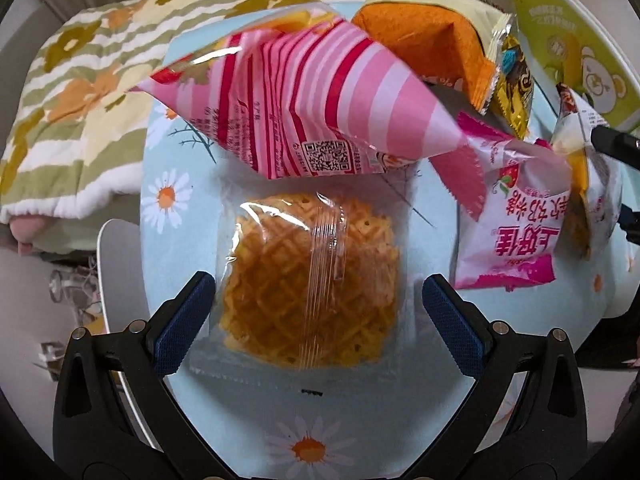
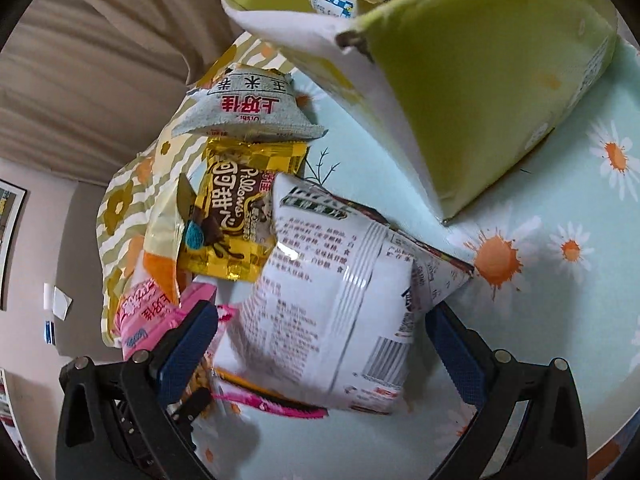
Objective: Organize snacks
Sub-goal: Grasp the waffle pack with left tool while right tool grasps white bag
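In the left wrist view my left gripper (image 1: 318,320) is open, its blue pads on either side of a clear-wrapped lattice pastry (image 1: 310,280) lying on the daisy tablecloth (image 1: 168,196). A pink striped bag (image 1: 304,120) lies beyond it, a small pink packet (image 1: 516,232) to the right. In the right wrist view my right gripper (image 2: 320,344) is open around a white snack bag (image 2: 340,304). Behind that are a gold chocolate packet (image 2: 236,216) and a grey corn-snack bag (image 2: 248,108). A green box (image 2: 480,92) holding snacks stands at the upper right.
An orange and cream bag (image 1: 432,40) and the green box (image 1: 576,48) sit at the back right of the left wrist view. A floral blanket (image 1: 76,92) lies off the table's left edge. A small pink packet (image 2: 148,316) lies left of the right gripper.
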Available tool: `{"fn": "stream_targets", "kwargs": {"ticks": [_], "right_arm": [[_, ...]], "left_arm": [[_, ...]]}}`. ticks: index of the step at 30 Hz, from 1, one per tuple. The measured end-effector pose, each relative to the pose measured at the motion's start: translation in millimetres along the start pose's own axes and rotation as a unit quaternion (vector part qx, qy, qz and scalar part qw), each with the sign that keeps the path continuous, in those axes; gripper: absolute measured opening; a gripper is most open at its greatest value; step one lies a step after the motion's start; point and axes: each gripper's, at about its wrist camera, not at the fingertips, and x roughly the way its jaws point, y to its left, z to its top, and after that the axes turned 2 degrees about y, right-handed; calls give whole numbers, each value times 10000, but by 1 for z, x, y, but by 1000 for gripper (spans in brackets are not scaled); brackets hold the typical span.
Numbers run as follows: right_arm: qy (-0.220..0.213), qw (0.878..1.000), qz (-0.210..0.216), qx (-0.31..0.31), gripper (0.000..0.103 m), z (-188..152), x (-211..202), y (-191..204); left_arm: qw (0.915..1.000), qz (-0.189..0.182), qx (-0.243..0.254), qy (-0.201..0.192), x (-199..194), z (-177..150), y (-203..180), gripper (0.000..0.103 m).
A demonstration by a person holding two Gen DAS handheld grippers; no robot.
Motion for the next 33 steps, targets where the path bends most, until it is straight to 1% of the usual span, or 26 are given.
{"fn": "stream_targets", "kwargs": {"ticks": [2,6,8,11,15,22,24,27,30,33], "right_arm": [[-12,10000,14,61,103,1,2,-2],[-62,10000,-32,49,103,2,3,-2],[-80,9999,-70,32,103,2,3,-2],[-87,9999,-102,3,102,1,4,0],[-23,9999,-108,-13,86,1,8,4],[-38,9998,-170,-38,83,0,6,4],[-32,9998,-174,-71,72,0,6,5],[-18,9998,-168,-141,66,-1,7,9],[-32,9995,-189,-245,62,-3,8,14],[-45,9994,-163,-291,61,-6,5,16]], "left_arm": [[10000,87,23,37,3,0,1,90],[10000,10,17,31,4,-1,4,87],[10000,-10,24,-9,3,-1,6,81],[10000,-78,35,-31,2,-1,10,80],[9998,-168,104,-17,2,0,12,77],[9992,-385,84,12,-3,-5,13,75],[9992,-406,69,15,-5,-7,13,75],[9990,-447,64,21,-8,-14,10,75],[9989,-472,80,25,-12,-20,8,75],[9987,-504,77,-13,-18,-24,6,75]]}}
